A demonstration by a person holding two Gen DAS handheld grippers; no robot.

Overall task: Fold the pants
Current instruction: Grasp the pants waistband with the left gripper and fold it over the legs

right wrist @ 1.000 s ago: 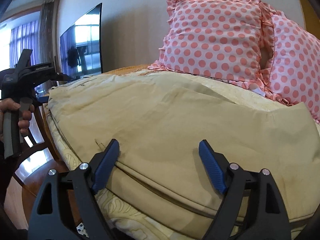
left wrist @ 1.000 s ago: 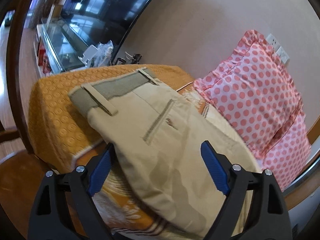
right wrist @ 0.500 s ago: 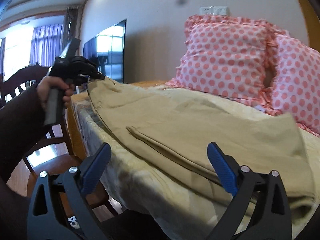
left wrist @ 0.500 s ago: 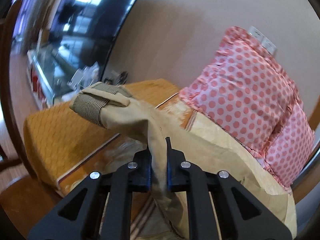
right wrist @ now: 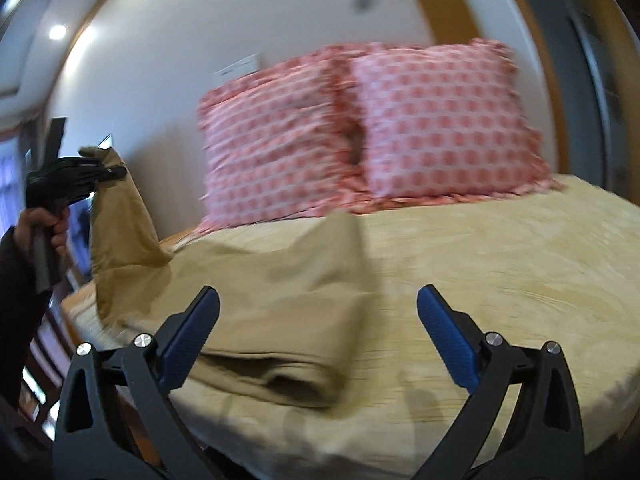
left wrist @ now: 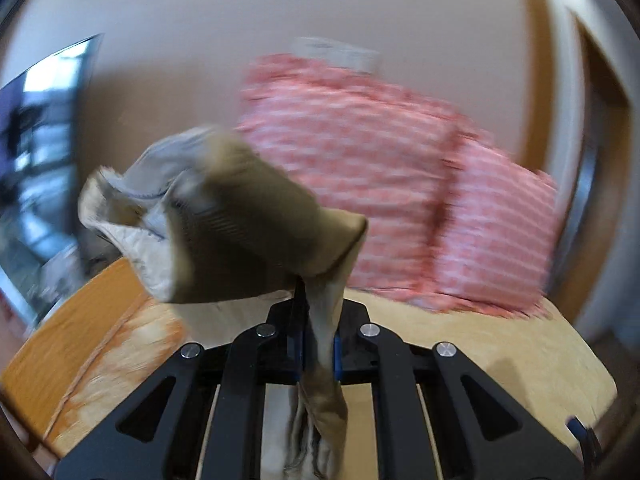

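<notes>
Left claw (left wrist: 318,350): clamped on khaki pants (right wrist: 280,304), waistband end lifted at frame left; remainder lies folded on bed (right wrist: 500,264). Right claw (right wrist: 318,334): fingers apart, lower centre. Pink pillows (right wrist: 400,128) behind.

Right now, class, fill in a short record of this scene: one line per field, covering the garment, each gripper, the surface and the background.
garment: khaki pants, waistband end lifted, the rest lying on the bed
left gripper: shut on the pants, holding the waistband end up in the air
right gripper: open, holding nothing, above the pants' near edge
surface: bed with a yellow cover
background: two pink dotted pillows against the wall
image quality: both views blurred
</notes>
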